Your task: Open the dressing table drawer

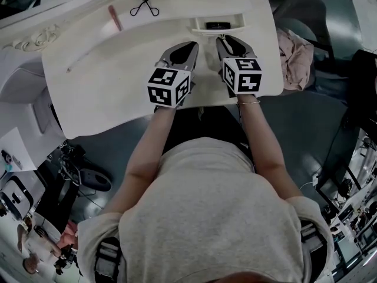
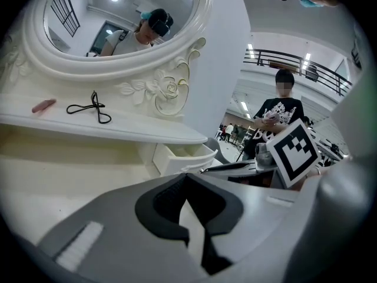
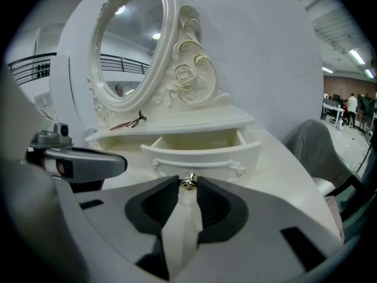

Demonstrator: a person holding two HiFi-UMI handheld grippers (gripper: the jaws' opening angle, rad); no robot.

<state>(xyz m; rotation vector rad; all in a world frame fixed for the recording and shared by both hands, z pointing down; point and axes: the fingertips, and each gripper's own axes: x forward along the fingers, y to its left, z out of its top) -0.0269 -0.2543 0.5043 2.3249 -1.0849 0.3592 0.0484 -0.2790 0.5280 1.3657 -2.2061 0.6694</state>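
The small cream drawer (image 1: 218,23) under the dressing table's shelf stands pulled out, with a dark round item inside. My right gripper (image 3: 188,181) is shut on the drawer's small metal knob (image 3: 188,180), in front of the carved drawer front (image 3: 203,153). In the head view the right gripper (image 1: 226,40) reaches to the drawer from the near side. My left gripper (image 1: 192,45) hovers just left of it over the tabletop, fingertips together and holding nothing. From the left gripper (image 2: 186,177) view the open drawer (image 2: 182,157) lies ahead to the right.
An eyelash curler (image 1: 145,5) and a pink stick (image 1: 115,17) lie on the shelf below the oval mirror (image 3: 132,52). The white tabletop (image 1: 118,81) spreads to the left. A chair with a pinkish cloth (image 1: 297,55) stands at the right. A person (image 2: 281,111) stands beyond the table.
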